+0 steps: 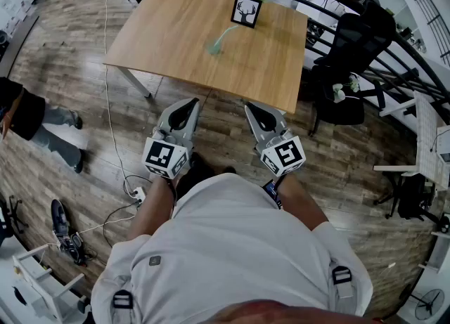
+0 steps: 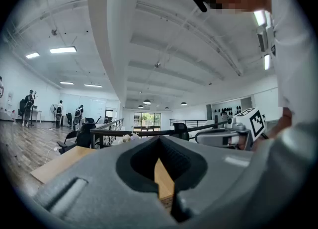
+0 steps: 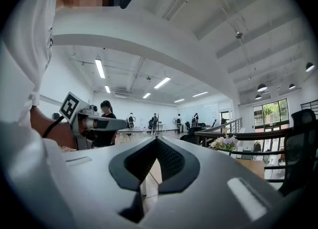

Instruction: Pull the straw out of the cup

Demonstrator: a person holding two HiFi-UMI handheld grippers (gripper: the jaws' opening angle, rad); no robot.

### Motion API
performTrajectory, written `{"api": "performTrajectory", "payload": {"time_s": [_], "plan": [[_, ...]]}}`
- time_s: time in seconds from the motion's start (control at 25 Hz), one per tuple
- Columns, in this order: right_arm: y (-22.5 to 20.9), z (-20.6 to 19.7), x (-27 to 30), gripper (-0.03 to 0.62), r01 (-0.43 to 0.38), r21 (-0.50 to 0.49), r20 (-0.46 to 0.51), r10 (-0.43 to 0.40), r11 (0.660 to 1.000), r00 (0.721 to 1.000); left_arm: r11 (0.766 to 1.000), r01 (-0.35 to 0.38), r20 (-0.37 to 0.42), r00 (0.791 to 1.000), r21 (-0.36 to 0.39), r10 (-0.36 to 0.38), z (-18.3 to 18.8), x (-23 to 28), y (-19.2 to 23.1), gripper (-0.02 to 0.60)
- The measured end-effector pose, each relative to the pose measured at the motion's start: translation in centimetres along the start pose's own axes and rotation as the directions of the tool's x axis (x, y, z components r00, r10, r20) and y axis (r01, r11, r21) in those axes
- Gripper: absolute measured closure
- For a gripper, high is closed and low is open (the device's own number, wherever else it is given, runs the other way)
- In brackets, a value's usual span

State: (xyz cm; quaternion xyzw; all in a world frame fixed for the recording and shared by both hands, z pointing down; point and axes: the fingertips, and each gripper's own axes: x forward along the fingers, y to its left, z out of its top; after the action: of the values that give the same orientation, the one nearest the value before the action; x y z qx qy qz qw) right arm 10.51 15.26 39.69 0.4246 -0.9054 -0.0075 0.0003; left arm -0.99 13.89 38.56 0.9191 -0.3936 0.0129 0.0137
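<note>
On the light wooden table [image 1: 169, 34] well ahead of us, the pale green straw [image 1: 227, 32] leans in its small translucent cup [image 1: 214, 48], so we hold the grey left gripper [image 1: 188, 105] and right gripper [image 1: 252, 108] level, jaws together and empty, seemingly poised to approach.

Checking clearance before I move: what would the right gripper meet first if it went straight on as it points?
Probably the near edge of the wooden table; the right gripper, shut, points level toward it, though height is unclear.
</note>
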Motion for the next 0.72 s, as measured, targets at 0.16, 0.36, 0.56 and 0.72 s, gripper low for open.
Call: {"api": "performTrajectory", "payload": {"time_s": [0.16,0.36,0.56,0.72], "plan": [[0.0,-0.5,0.8,0.585,-0.002,0.001,-0.005,0.002,1.0,1.0,1.0,0.002,0.001,1.0,-0.005,-0.002,-0.4,0.2,0.7,0.578],[0.1,-0.6,1.6,0.585,-0.002,0.004,-0.01,0.002,1.0,1.0,1.0,0.004,0.004,1.0,-0.013,-0.004,-0.3,0.2,1.6,0.578],[0.1,-1.1,3.1,0.585,-0.002,0.021,-0.017,0.002,1.0,1.0,1.0,0.009,0.005,1.0,-0.021,-0.009,-0.8,0.3,3.1,0.578],[-0.2,-1.2,4.7,0.585,0.013,0.027,-0.024,-0.012,1.0,1.0,0.999,0.018,0.002,1.0,-0.029,-0.018,-1.0,0.6,4.8,0.578]]}}
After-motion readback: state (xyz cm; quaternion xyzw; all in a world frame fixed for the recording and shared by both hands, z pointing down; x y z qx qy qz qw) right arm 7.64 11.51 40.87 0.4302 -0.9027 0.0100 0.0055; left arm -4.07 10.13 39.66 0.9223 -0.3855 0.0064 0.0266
